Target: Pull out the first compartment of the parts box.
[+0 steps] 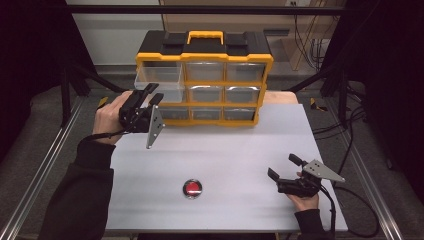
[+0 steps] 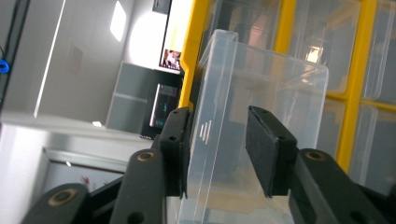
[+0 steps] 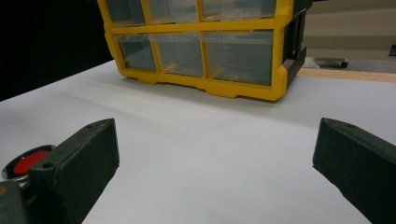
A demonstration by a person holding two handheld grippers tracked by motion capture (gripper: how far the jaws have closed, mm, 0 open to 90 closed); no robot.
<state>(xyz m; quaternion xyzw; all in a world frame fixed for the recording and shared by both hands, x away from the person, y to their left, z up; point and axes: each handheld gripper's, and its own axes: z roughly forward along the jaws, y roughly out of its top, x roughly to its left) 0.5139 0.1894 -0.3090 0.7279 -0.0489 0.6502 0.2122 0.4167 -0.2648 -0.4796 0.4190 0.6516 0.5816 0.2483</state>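
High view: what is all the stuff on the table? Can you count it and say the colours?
Drawer organizer: one, yellow and black with a yellow handle, at the far side of the table.
Clear drawers: nine, see-through plastic, three rows of three in the organizer.
Pulled-out drawer: one of those nine, top left, sticking out toward the person.
Round red item: one, red with a silver rim, near the table's front middle.
Table: one, white top.
Left gripper: one, black, jaws around the pulled-out drawer's front wall, with a gap on one side.
Right gripper: one, black, jaws wide apart, near the table's front right.
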